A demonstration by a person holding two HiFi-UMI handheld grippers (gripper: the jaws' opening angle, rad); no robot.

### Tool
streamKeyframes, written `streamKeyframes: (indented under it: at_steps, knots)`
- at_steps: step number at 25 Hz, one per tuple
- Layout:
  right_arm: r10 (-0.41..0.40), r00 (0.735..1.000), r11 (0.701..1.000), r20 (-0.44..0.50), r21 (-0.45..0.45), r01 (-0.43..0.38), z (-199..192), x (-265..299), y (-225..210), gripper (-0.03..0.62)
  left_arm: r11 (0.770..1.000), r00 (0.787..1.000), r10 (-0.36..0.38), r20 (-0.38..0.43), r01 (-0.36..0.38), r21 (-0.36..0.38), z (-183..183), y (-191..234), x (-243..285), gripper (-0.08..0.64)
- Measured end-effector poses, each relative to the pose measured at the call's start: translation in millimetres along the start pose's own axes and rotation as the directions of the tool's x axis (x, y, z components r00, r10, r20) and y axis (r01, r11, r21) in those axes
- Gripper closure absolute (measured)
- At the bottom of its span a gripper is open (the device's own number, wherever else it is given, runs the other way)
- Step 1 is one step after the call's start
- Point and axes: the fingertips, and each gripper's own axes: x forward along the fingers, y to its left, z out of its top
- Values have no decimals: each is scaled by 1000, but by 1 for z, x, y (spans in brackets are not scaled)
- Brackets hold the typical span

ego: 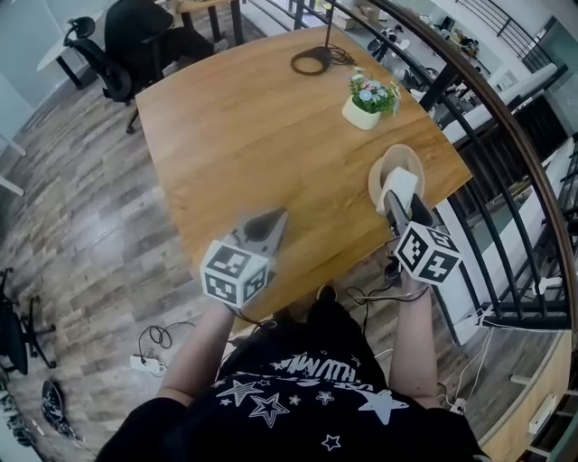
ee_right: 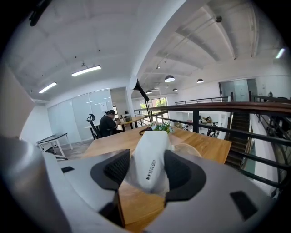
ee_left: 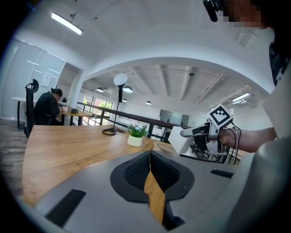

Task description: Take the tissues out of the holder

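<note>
Two hand-held grippers are out over the honey-coloured wooden desk (ego: 253, 135). The right hand-held gripper (ee_right: 146, 166) is clamped on a white soft pack of tissues (ee_right: 152, 159). Both black ribbed pads press its sides, and small dark print runs along its face. In the head view this hand-held gripper (ego: 396, 203) points toward eleven o'clock and holds the pack (ego: 403, 183) over the round light wooden holder (ego: 384, 167). I cannot tell whether the pack's lower end touches the holder. The holder sits at the desk's corner, at about one o'clock from the person.

The left hand-held gripper (ee_left: 150, 170) has its jaws together with nothing between them. Their pads meet at the front and only a thin wedge of desk shows behind. In the head view it (ego: 271, 221) hangs blurred over the near desk edge, at about nine o'clock from the right one and well apart from it.

At eleven o'clock from the holder stands a small white pot of green leaves and pale flowers (ego: 366, 101). Further along at eleven o'clock lies the black ring base of a lamp (ego: 312, 61). Beyond the desk's far corner, at about ten o'clock, a person in dark clothes (ego: 135, 27) sits in a black office chair (ego: 104, 63). A dark railing with a wooden handrail (ego: 515, 135) curves past at three o'clock.
</note>
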Motion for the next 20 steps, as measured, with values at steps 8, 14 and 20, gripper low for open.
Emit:
streamKeyframes:
  at_steps: [8, 14, 20]
  knots:
    - [33, 999, 999, 2, -23, -33, -11, -20, 10, 344, 1000, 1000, -4, 3, 4, 6, -6, -17, -13, 545]
    - [74, 997, 997, -10, 19, -74, -37, -51, 3, 344, 1000, 1000, 5, -6, -5, 19, -18, -48, -20, 545]
    - [98, 995, 993, -33, 65, -96, -66, -96, -14, 344, 999, 1000, 9, -24, -8, 49, -25, -99, -40, 545]
